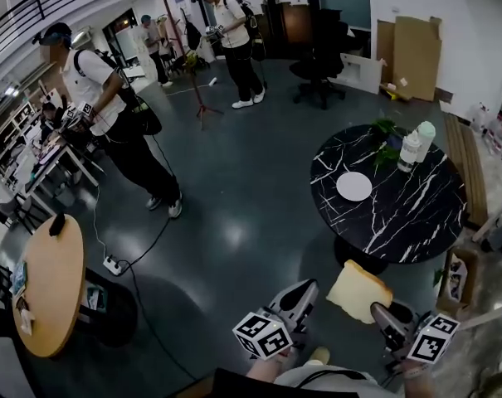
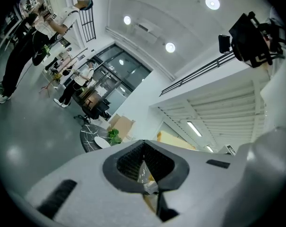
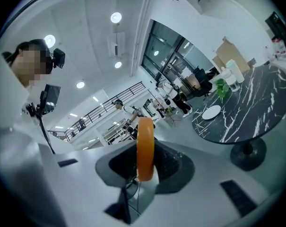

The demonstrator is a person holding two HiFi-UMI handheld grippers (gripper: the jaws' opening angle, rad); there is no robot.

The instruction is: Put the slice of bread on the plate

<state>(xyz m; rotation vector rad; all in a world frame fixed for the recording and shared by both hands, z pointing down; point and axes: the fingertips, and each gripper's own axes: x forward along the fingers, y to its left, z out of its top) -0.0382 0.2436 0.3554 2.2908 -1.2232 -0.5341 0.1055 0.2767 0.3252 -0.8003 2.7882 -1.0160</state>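
Head view: the bread (image 1: 358, 291) is off the worktop, held in the air in the lower right of the frame, over grey floor (image 1: 234, 222). It is a pale, tan slice lying roughly flat, gripped at its lower right corner.

Right gripper (image 1: 383, 312): jaws closed on the bread. The right gripper view shows the slice (image 3: 145, 148) edge-on and upright between the pads of this gripper (image 3: 146, 167), with its orange crust facing the camera.

Left gripper (image 1: 304, 287): lower centre, just left of the bread and apart from it. In the left gripper view its jaws (image 2: 143, 145) are drawn together with nothing clamped; the bread (image 2: 173, 140) shows as a tan slab beyond them.

Plate (image 1: 353, 186): white, round, bare, on the left part of the black marbled worktop (image 1: 416, 214), centre right of the frame, well apart from the bread. It also shows in the right gripper view (image 3: 211, 112) and the left gripper view (image 2: 102, 142).

Two bottles (image 1: 416, 143) and a plant (image 1: 386, 131) stand at the upper edge of the worktop.
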